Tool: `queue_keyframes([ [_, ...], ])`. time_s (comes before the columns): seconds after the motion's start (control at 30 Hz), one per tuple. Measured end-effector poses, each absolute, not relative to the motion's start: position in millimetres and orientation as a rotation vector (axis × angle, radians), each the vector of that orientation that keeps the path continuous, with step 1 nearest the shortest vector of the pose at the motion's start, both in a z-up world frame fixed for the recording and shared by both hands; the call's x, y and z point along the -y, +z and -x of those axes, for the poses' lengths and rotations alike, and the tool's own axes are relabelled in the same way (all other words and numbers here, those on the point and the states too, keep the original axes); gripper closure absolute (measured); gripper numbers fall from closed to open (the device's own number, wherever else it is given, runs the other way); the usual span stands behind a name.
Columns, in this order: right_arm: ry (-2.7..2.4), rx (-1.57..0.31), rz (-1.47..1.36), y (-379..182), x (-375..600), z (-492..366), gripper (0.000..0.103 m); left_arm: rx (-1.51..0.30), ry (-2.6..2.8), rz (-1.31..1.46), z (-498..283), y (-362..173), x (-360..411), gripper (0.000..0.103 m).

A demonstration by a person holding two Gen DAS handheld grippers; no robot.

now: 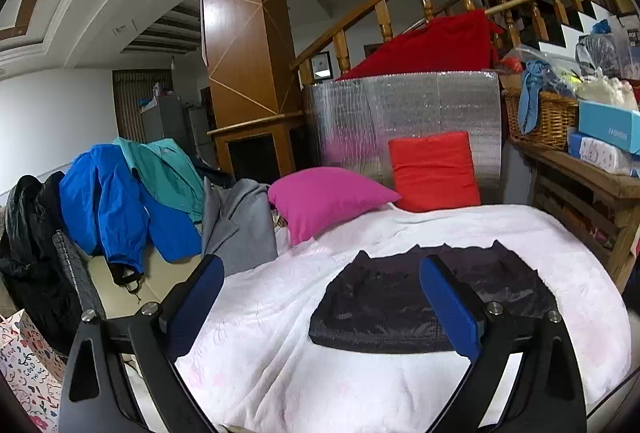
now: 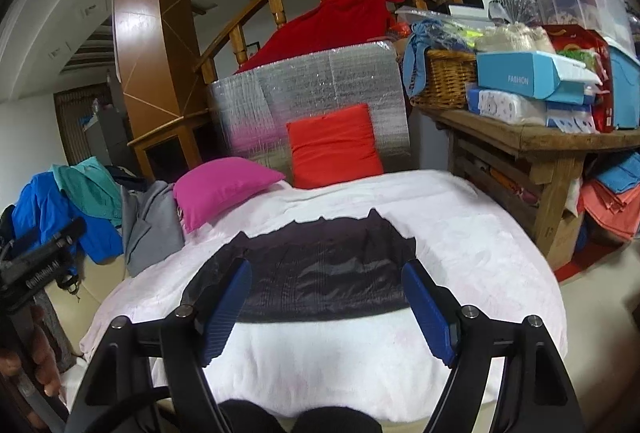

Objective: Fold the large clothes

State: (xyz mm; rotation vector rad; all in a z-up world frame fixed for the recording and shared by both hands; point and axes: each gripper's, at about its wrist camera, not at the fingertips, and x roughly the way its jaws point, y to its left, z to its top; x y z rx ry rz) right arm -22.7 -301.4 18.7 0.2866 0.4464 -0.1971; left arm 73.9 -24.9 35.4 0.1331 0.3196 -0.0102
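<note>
A dark, shiny garment (image 1: 380, 305) lies folded into a flat rectangle on the white blanket (image 1: 280, 353); it also shows in the right wrist view (image 2: 320, 277). My left gripper (image 1: 320, 293) is open and empty, held above the blanket at the garment's left side. My right gripper (image 2: 326, 297) is open and empty, held above the garment's near edge. The left gripper's handle (image 2: 36, 265) shows at the far left of the right wrist view.
A pink pillow (image 1: 328, 201) and a red pillow (image 1: 434, 173) lie at the far end. A pile of blue (image 1: 108, 205), teal and grey (image 1: 240, 225) clothes sits left. A wooden bench (image 2: 532, 141) with a basket and boxes stands right.
</note>
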Motion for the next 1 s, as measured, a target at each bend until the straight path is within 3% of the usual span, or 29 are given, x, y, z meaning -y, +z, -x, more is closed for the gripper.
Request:
queue_keyframes([
  [0.7,-0.148,-0.456,-0.256,10,279,26,0.022,-0.306,-0.021,-0.160,-61,36,29,0.002],
  [0.8,-0.153,-0.479,-0.270,-5,288,17,0.020,-0.393,-0.062,-0.130,-84,13,24,0.002],
  [1.0,-0.175,-0.580,-0.402,-52,352,-21,0.020,-0.739,-0.046,-0.047,-184,-78,-12,0.002],
])
